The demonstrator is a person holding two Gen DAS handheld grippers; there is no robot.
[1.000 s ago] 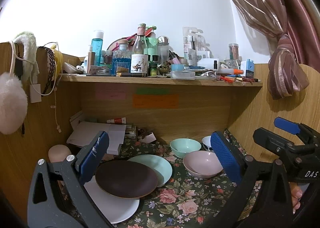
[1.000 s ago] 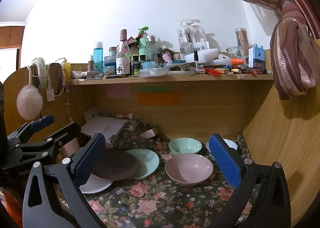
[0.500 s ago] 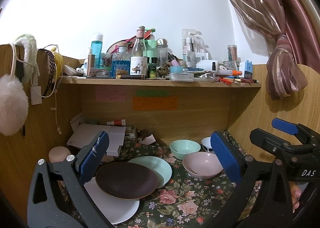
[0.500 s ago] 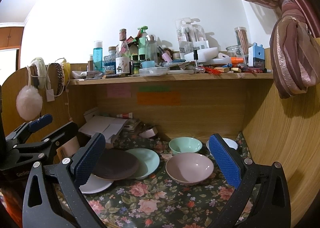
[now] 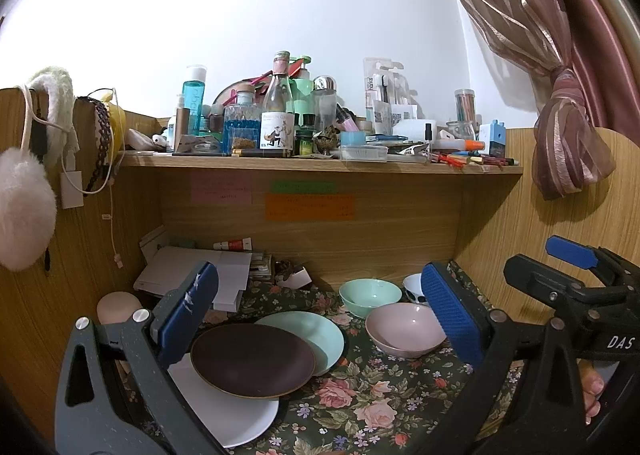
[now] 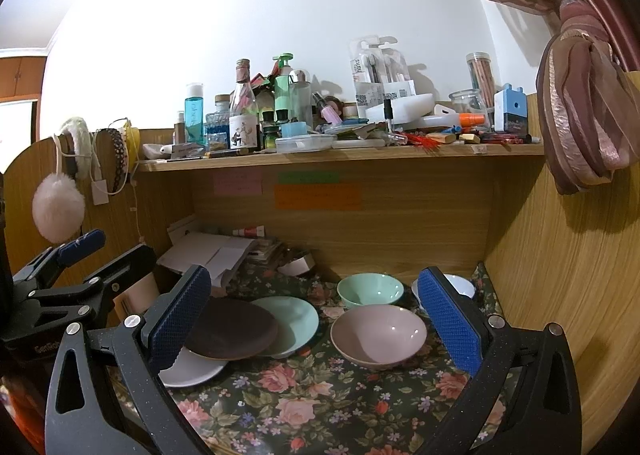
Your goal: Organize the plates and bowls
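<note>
left gripper (image 5: 320,307): wide open, holding nothing, up over the plates.
right gripper (image 6: 316,307): wide open too, empty, over the pink bowl (image 6: 378,335).
plates: white plate (image 5: 228,411) at the bottom, brown plate (image 5: 252,361) on top, green plate (image 5: 316,335) tucked under it.
bowls: green bowl (image 5: 370,295) behind the pink one, white bowl (image 6: 460,285) in the corner.
shelf (image 5: 320,167): full of bottles, far back.

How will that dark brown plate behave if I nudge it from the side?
The dark brown plate probably slides easily: it rests on the white plate and mint plate, both apparently smooth. Perched unevenly, it may rock or tip. It looks rigid, likely ceramic, so possibly breakable.
</note>
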